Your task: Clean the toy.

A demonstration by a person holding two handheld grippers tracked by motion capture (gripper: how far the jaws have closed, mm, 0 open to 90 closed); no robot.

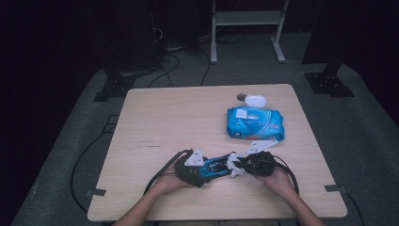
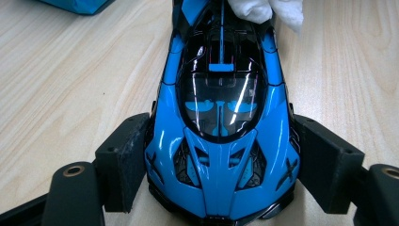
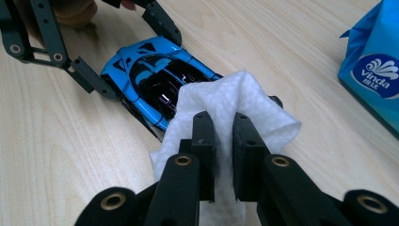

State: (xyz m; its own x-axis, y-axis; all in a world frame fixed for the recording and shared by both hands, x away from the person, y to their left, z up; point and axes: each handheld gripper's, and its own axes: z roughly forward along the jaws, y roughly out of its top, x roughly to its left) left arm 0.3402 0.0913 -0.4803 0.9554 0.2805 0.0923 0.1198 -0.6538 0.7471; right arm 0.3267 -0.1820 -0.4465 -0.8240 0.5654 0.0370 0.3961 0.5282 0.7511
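Both my forearms enter the high view; left gripper (image 1: pixel 207 169) clamps the blue toy car (image 1: pixel 215 167), wipe pack (image 1: pixel 254 123) beyond. Left gripper view: glossy, slippery shell, pads on its flanks. Right gripper view: right gripper (image 3: pixel 222 141) pinches a soft white wipe (image 3: pixel 226 101) against the car's end.

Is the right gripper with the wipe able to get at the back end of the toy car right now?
Probably yes. The right gripper pinches the white wipe, which already lies on the blue toy car; the left gripper clamps only the nose.
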